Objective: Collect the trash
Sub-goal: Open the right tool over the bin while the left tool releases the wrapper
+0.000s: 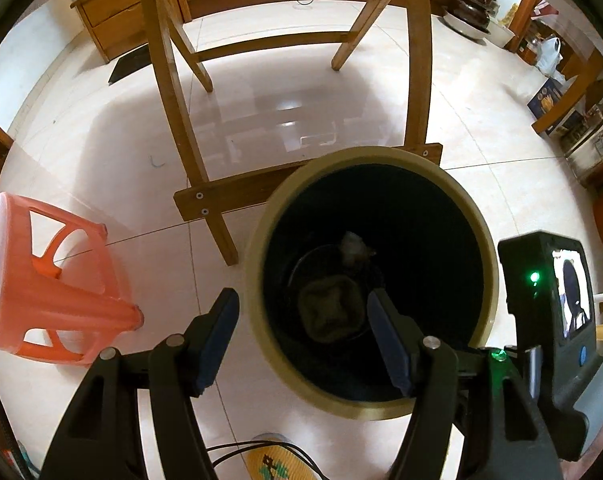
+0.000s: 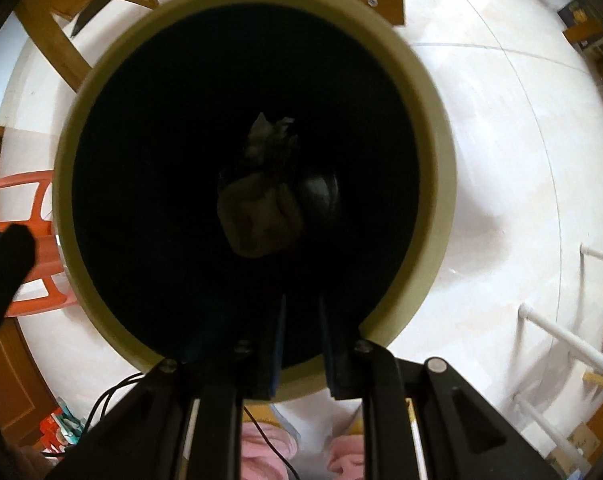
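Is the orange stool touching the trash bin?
Apart. The left wrist view shows bare floor between the orange stool and the trash bin.

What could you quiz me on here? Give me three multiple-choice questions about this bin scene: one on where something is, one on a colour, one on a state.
1. Where is the crumpled trash?
A. on the floor tiles
B. at the bottom of the round bin
C. on the stool

2. What colour is the plastic stool?
A. blue
B. green
C. orange-red

3. How does the left gripper stand?
A. open, nothing between its fingers
B. clamped on the bin's rim
C. holding a cup

Answers: 1 B, both views look down on it inside the dark bin; 2 C, it lies tipped beside the bin; 3 A, its pads stand well apart.
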Available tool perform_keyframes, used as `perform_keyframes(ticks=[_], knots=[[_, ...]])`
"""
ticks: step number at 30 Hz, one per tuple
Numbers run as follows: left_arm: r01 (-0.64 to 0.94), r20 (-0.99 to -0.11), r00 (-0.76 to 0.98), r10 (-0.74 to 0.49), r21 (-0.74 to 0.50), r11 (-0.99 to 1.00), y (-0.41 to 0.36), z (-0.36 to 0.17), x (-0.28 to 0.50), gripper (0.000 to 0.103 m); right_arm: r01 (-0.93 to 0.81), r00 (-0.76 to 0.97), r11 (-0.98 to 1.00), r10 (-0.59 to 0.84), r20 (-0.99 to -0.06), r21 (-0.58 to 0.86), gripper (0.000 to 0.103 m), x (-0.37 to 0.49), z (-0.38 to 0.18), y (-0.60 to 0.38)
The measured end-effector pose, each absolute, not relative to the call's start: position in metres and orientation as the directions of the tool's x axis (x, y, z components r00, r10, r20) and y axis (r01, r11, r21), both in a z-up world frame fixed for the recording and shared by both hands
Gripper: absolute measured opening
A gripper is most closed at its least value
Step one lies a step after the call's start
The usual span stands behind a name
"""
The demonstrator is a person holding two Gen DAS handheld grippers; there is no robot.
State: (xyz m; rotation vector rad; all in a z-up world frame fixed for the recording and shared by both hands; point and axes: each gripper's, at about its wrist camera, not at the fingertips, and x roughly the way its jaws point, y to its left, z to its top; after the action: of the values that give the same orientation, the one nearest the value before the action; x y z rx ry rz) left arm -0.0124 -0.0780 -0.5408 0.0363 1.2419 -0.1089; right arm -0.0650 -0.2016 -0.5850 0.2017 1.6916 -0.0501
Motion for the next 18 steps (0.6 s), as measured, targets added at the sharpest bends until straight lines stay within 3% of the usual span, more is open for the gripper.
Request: perform_keyframes(ticks=[7, 18], knots=[[0.118, -0.943, 0.326, -0.068, -0.031, 0.993, -0.083, -0.525, -0.022, 0.065, 0.192, -0.153, 0.978, 0.11, -0.982, 0.08, 0.016, -0.089, -0.573, -0.207], [0.161, -0.926, 0.369, -0.081, -0.022, 0.987, -0.098, -0.48, -0.034, 0.065, 0.241, -0.061, 0.954, 0.197, -0.979, 0.177, 0.018, -0.06, -0.535, -0.208]])
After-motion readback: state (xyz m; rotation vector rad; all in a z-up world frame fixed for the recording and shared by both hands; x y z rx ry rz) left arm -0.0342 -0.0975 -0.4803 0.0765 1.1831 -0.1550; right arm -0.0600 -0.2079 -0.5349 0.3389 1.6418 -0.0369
